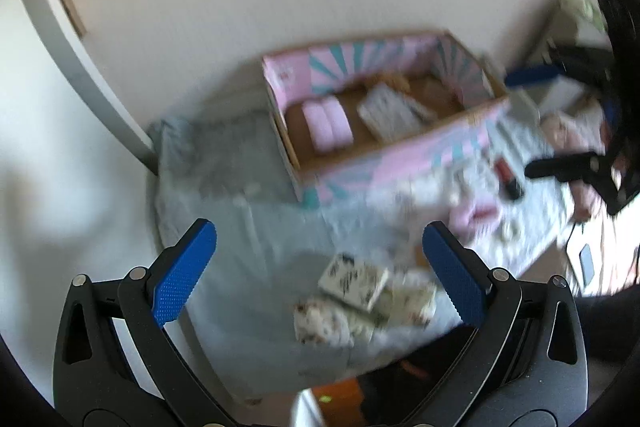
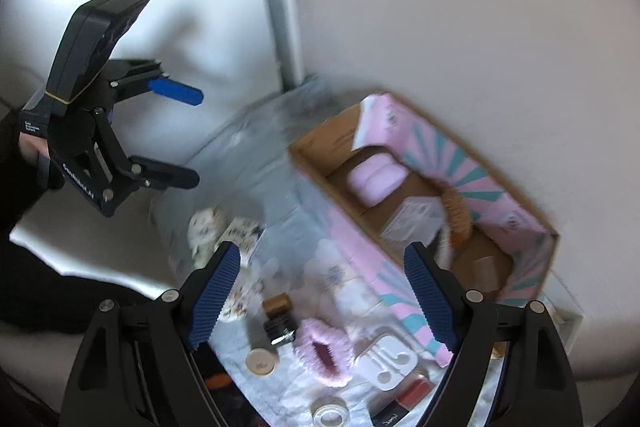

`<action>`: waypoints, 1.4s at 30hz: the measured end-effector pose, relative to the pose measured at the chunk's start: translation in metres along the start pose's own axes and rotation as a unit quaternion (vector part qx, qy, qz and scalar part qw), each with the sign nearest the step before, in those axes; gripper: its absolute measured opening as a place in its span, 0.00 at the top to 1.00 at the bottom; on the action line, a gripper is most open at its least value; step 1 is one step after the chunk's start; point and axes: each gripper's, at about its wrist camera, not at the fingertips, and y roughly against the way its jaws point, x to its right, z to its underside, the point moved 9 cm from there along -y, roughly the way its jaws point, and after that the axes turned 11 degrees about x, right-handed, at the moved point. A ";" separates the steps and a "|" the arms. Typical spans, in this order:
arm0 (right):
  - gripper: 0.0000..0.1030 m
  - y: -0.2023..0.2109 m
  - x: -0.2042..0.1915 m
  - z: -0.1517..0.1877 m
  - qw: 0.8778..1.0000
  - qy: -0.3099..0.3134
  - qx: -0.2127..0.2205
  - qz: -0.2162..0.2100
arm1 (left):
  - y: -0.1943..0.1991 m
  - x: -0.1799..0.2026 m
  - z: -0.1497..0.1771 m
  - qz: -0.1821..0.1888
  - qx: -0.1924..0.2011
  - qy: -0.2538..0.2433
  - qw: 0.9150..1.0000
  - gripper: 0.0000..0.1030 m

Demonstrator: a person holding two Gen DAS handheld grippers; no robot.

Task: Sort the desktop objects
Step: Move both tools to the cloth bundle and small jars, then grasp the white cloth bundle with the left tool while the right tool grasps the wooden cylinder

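Both views are blurred by motion. A pink and teal cardboard box (image 1: 400,155) stands open on a light cloth-covered table (image 1: 260,227); it also shows in the right wrist view (image 2: 360,255). Inside lie a pink case (image 1: 326,125) and a white printed pack (image 1: 390,111). My left gripper (image 1: 320,269) is open and empty above several white patterned packs (image 1: 354,279) near the table's front edge. My right gripper (image 2: 322,291) is open and empty above a fluffy pink item (image 2: 324,351), white earphones (image 2: 386,361), a round cap (image 2: 262,361) and a tape roll (image 2: 330,413). The left gripper (image 2: 188,135) shows high at left.
A white wall and a grey post (image 2: 282,7) stand behind the table. More small items (image 1: 508,179) lie on the table to the right of the box. A dark object (image 1: 616,27) stands at the far right of the left wrist view.
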 end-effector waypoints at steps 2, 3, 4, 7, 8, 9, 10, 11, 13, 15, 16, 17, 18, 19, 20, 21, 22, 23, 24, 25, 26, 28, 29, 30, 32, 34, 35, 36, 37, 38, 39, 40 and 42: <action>0.21 -0.011 -0.006 0.011 1.000 0.006 -0.019 -0.007 | -0.008 0.004 0.019 0.005 -0.014 -0.008 1.000 0.00; 0.21 -0.017 -0.009 0.017 1.000 0.006 -0.028 -0.010 | -0.010 0.005 0.026 0.008 -0.020 -0.003 1.000 0.00; 0.21 -0.022 -0.012 0.023 0.999 0.010 -0.036 -0.013 | -0.012 0.004 0.033 0.011 -0.025 0.004 1.000 0.00; 0.21 -0.035 -0.021 0.036 0.998 0.011 -0.050 -0.027 | -0.017 0.001 0.051 0.015 -0.033 0.025 0.999 0.00; 0.21 -0.040 -0.023 0.041 0.998 0.011 -0.057 -0.033 | -0.017 0.000 0.057 0.016 -0.035 0.030 0.999 0.00; 0.21 -0.044 -0.025 0.044 0.997 0.011 -0.062 -0.036 | -0.019 -0.001 0.063 0.018 -0.038 0.036 0.998 0.00; 0.21 -0.050 -0.028 0.050 0.996 0.016 -0.073 -0.041 | -0.020 -0.001 0.070 0.021 -0.042 0.042 0.998 0.00; 0.21 -0.054 -0.029 0.052 0.996 0.015 -0.078 -0.041 | -0.021 -0.001 0.074 0.021 -0.044 0.044 0.998 0.00; 0.21 -0.066 -0.034 0.060 0.994 0.019 -0.094 -0.052 | -0.026 -0.002 0.087 0.023 -0.054 0.052 0.997 0.00; 0.21 -0.080 -0.037 0.071 0.992 0.020 -0.113 -0.055 | -0.035 -0.002 0.102 0.028 -0.065 0.062 0.996 0.00; 0.21 -0.088 -0.038 0.077 0.991 0.024 -0.124 -0.053 | -0.039 -0.002 0.109 0.031 -0.070 0.067 0.995 0.01; 0.21 -0.093 -0.040 0.082 0.989 0.027 -0.133 -0.051 | -0.043 -0.002 0.116 0.034 -0.074 0.072 0.994 0.01; 0.21 -0.100 -0.041 0.088 0.988 0.033 -0.145 -0.049 | -0.048 -0.002 0.122 0.035 -0.077 0.077 0.993 0.02; 0.22 -0.105 -0.041 0.093 0.986 0.037 -0.153 -0.048 | -0.052 -0.002 0.127 0.036 -0.080 0.080 0.993 0.03; 0.23 -0.109 -0.042 0.098 0.984 0.043 -0.165 -0.047 | -0.057 -0.001 0.133 0.039 -0.083 0.084 0.992 0.04; 0.26 -0.113 -0.041 0.102 0.983 0.047 -0.173 -0.045 | -0.060 -0.001 0.136 0.040 -0.085 0.085 0.992 0.05; 0.27 -0.116 -0.041 0.104 0.981 0.051 -0.180 -0.044 | -0.062 -0.002 0.140 0.040 -0.086 0.084 0.992 0.07; 0.27 -0.118 -0.040 0.106 0.980 0.055 -0.186 -0.042 | -0.066 -0.003 0.144 0.038 -0.088 0.083 0.992 0.08; 0.27 -0.121 -0.039 0.108 0.979 0.058 -0.192 -0.040 | -0.068 -0.004 0.145 0.037 -0.089 0.083 0.992 0.08; 0.27 -0.124 -0.038 0.109 0.977 0.063 -0.199 -0.038 | -0.070 -0.005 0.147 0.035 -0.090 0.083 0.992 0.08; 0.27 -0.125 -0.038 0.110 0.977 0.063 -0.202 -0.039 | -0.072 -0.006 0.148 0.033 -0.091 0.084 0.992 0.08; 0.27 -0.129 -0.039 0.110 0.975 0.066 -0.210 -0.043 | -0.075 -0.007 0.149 0.029 -0.088 0.086 0.992 0.08; 0.27 -0.131 -0.039 0.111 0.974 0.069 -0.213 -0.042 | -0.076 -0.007 0.149 0.031 -0.086 0.087 0.992 0.08; 0.28 -0.133 -0.040 0.111 0.973 0.074 -0.217 -0.040 | -0.077 -0.007 0.149 0.032 -0.085 0.087 0.992 0.08; 0.33 -0.136 -0.041 0.112 0.971 0.080 -0.224 -0.041 | -0.078 -0.005 0.149 0.035 -0.083 0.085 0.992 0.10; 0.37 -0.140 -0.042 0.114 0.968 0.080 -0.235 -0.047 | -0.079 -0.004 0.150 0.038 -0.086 0.081 0.992 0.15; 0.40 -0.142 -0.042 0.116 0.966 0.082 -0.241 -0.048 | -0.081 -0.003 0.151 0.038 -0.089 0.080 0.992 0.17; 0.44 -0.143 -0.042 0.116 0.965 0.084 -0.244 -0.047 | -0.081 -0.002 0.150 0.040 -0.089 0.081 0.992 0.19; 0.46 -0.144 -0.043 0.118 0.963 0.088 -0.250 -0.050 | -0.081 0.000 0.150 0.044 -0.087 0.083 0.992 0.26; 0.51 -0.145 -0.045 0.119 0.961 0.091 -0.255 -0.053 | -0.080 0.002 0.149 0.048 -0.085 0.084 0.992 0.31; 0.57 -0.145 -0.045 0.119 0.960 0.093 -0.258 -0.054 | -0.080 0.003 0.149 0.049 -0.084 0.082 0.992 0.33; 0.62 -0.145 -0.046 0.120 0.959 0.097 -0.262 -0.056 | -0.079 0.005 0.149 0.047 -0.082 0.079 0.992 0.40; 0.71 -0.145 -0.046 0.120 0.957 0.097 -0.265 -0.059 | -0.078 0.005 0.149 0.050 -0.081 0.080 0.992 0.49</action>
